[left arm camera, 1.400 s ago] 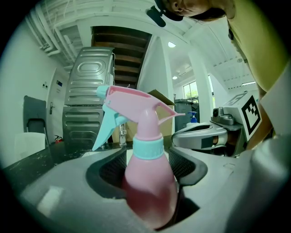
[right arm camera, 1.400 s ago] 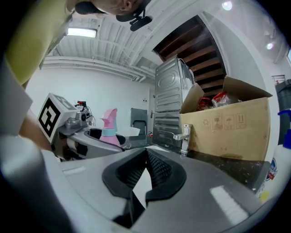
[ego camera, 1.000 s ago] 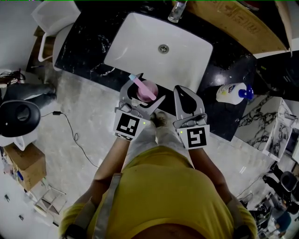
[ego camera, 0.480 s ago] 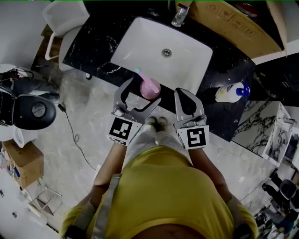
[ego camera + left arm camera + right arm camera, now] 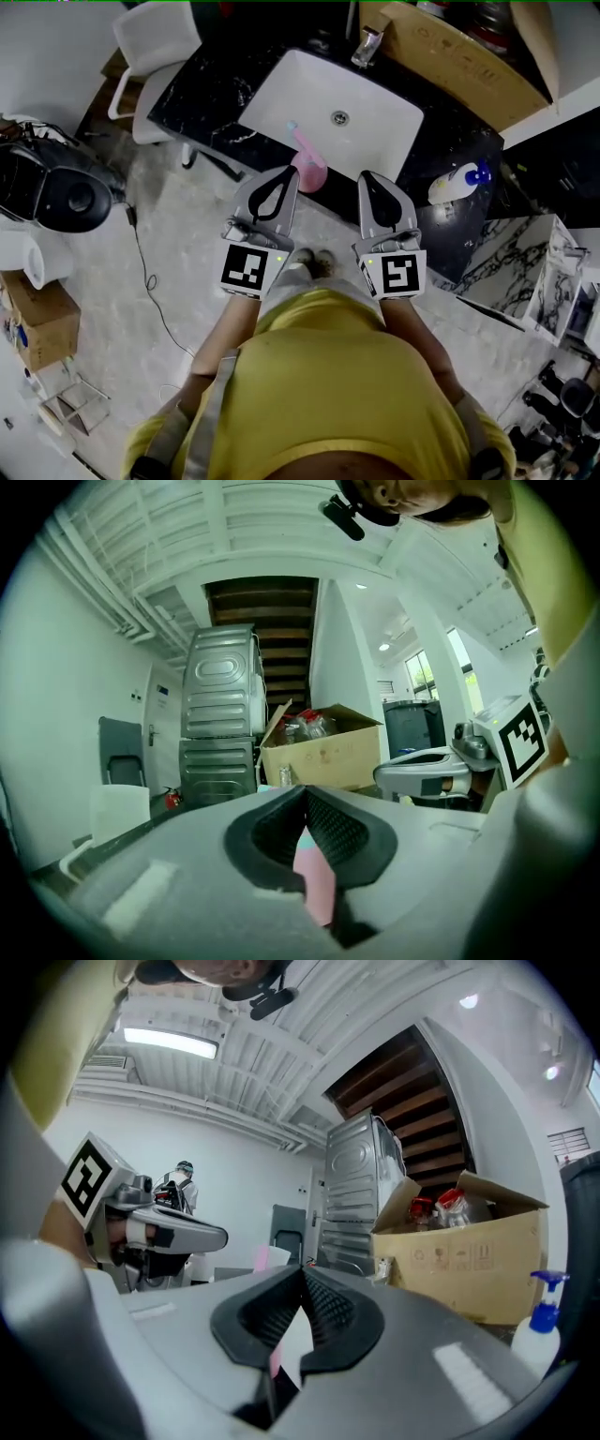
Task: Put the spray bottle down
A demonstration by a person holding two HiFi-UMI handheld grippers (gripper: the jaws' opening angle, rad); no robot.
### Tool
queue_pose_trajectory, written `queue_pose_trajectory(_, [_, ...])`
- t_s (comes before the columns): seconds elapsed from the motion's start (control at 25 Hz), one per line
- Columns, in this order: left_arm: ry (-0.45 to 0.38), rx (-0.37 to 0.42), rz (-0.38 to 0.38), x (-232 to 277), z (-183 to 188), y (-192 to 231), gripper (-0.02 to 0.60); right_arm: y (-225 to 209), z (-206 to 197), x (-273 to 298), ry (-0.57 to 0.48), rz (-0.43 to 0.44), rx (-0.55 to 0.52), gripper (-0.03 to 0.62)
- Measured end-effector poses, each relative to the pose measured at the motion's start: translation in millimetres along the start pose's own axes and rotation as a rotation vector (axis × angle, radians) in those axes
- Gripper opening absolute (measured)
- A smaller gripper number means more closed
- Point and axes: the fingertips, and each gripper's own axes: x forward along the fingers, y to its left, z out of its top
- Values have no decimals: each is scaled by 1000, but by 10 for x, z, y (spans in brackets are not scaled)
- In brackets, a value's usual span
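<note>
The pink spray bottle (image 5: 309,167) stands upright on the black counter (image 5: 202,89), at the front rim of the white sink (image 5: 370,141). My left gripper (image 5: 284,176) hangs just short of it on its left, jaws shut, with nothing between them. In the left gripper view the bottle (image 5: 316,874) shows only as a pink strip beyond the closed left gripper (image 5: 306,794). My right gripper (image 5: 373,180) is level beside the left one, to the right of the bottle, also shut and empty. The right gripper view looks over the right gripper (image 5: 302,1274) at a pink sliver of the bottle (image 5: 276,1354).
A white bottle with a blue pump (image 5: 459,183) lies on the counter to the right. An open cardboard box (image 5: 459,52) sits behind the sink beside the tap (image 5: 367,42). A white chair (image 5: 155,47) and a black round machine (image 5: 66,192) stand at the left.
The left jaws stood wide around the pink bottle; now they are shut and drawn back from it. Both grippers have risen and pulled toward me. The bottle stays on the counter.
</note>
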Motion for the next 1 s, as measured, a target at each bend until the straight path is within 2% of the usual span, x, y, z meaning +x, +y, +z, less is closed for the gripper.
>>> queue_pose_trajectory(0.32, [-71,-8,90,-115,480,-19,5,-203,511,-213,-51,-101,-9,0])
queue_pose_trajectory(0.56, [-90,1,95,-154,646,-94,5,-344,737,-387,-76,-167,-36,0])
queue_pose_trajectory(1.0, [-91,6,105,-181,634,-183,5,-337,656,-432,-58,-144,-5,-2])
